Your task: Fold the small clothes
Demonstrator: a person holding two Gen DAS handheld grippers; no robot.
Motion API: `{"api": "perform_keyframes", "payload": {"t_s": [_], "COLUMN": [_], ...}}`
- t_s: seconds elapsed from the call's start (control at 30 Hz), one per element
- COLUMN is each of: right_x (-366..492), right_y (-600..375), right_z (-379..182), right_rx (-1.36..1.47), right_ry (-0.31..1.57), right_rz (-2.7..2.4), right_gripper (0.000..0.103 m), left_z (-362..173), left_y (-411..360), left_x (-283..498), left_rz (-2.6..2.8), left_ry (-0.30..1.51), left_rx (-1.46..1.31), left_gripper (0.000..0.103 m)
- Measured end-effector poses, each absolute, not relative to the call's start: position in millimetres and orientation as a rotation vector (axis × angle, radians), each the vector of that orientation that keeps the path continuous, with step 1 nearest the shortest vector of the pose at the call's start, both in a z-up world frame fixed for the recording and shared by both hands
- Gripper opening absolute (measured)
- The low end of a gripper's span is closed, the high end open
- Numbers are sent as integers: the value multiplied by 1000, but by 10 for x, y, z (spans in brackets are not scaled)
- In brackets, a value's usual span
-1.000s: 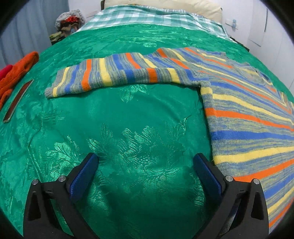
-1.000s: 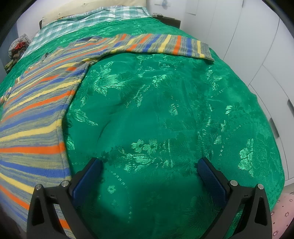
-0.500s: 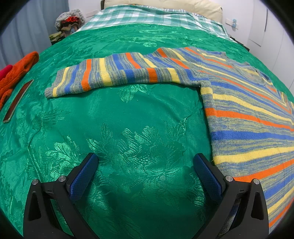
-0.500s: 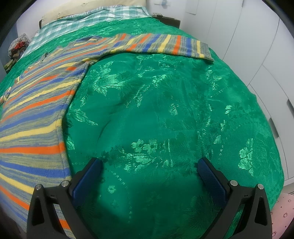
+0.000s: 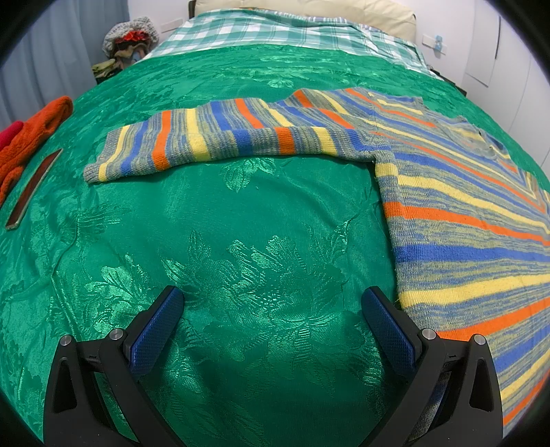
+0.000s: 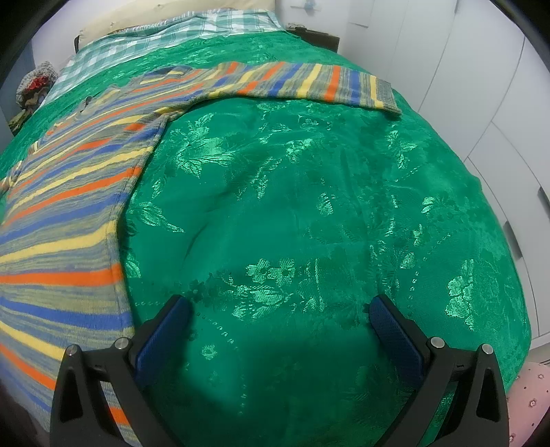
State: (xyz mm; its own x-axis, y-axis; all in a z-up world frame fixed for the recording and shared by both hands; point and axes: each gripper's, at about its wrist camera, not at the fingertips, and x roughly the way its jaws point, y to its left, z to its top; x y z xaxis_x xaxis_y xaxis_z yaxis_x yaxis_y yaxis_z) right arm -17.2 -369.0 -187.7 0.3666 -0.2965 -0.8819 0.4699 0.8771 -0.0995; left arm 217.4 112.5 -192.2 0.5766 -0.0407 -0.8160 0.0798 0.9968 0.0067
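A striped knit sweater (image 5: 464,220) in blue, orange, yellow and grey lies flat on a green bedspread (image 5: 240,247). One sleeve (image 5: 213,141) stretches out to the left in the left wrist view. The other sleeve (image 6: 309,82) reaches right in the right wrist view, where the sweater's body (image 6: 65,220) fills the left side. My left gripper (image 5: 273,309) is open over bare bedspread, its right finger close to the sweater's side edge. My right gripper (image 6: 280,314) is open too, over bare green bedspread (image 6: 309,213), with the sweater's edge just left of its left finger.
Orange and red cloth (image 5: 31,134) and a dark flat strip (image 5: 32,189) lie at the bed's left edge. A checked sheet (image 5: 275,31) and pillow sit at the head. White cupboards (image 6: 481,86) stand to the right of the bed. A pile of things (image 5: 129,41) rests far left.
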Motion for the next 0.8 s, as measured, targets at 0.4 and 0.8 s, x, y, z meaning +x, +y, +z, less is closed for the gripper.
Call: {"api": "perform_keyframes", "payload": {"t_s": [0.4,0.8], "right_x": [-167,-184], "right_y": [-3696,-3694], "right_z": [-1879,-1879], "right_rx": [183,183], "right_ry": [1091,1088], "right_rz": [-497,-491], "right_gripper": [103,103], "left_z": [-1924,-1922], "left_y": [1121,1123], "left_x": [2174,2173], "left_rz": [-71,-71], "left_ry": [954,955], "left_rx": [44,44], "left_gripper": [103,103]}}
